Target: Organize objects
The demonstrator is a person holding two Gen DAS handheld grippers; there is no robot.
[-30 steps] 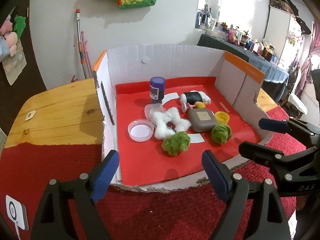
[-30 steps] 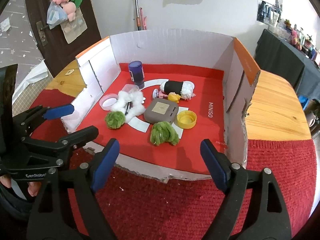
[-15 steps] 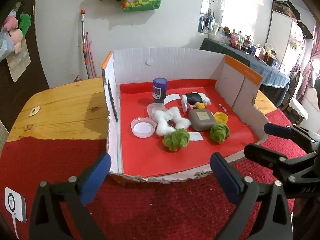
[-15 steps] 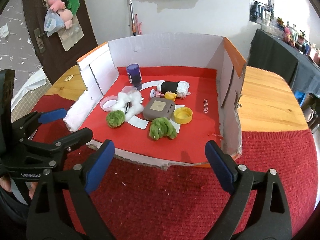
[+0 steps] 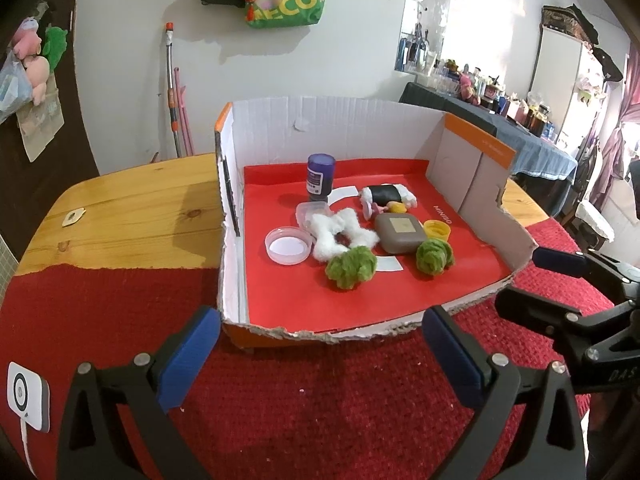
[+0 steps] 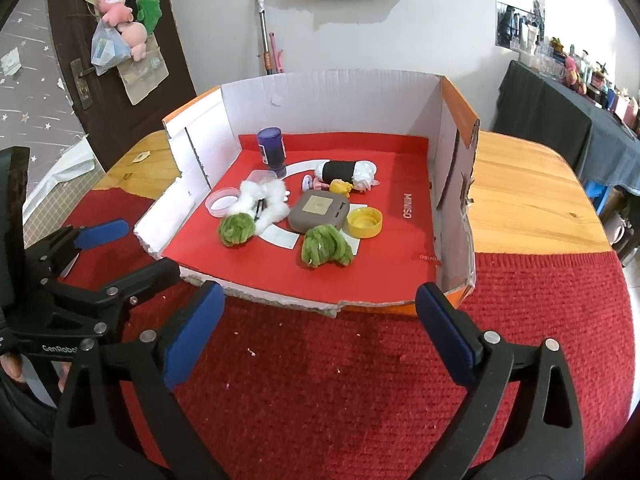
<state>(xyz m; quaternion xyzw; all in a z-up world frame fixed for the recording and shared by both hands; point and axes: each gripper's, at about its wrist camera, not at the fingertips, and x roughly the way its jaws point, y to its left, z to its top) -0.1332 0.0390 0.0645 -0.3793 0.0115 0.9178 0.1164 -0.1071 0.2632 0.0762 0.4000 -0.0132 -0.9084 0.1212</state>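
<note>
An open cardboard box with a red floor holds a purple bottle, a clear round lid, a white fluffy scrunchie, two green scrunchies, a grey case, a yellow cap and a black-and-white roll. My left gripper hangs open before the box's torn front edge, holding nothing. My right gripper hovers beside it at the same edge, its jaws opening and empty. Each gripper also shows in the other's view: the right gripper, the left gripper.
The box stands on a wooden table whose near half lies under a red knitted cloth. A small white device lies on the cloth at the near left. More bare wood runs right of the box.
The jaws of both grippers have spread wider. The box now sits a little higher and farther off in both views. Nothing in the box has moved.
</note>
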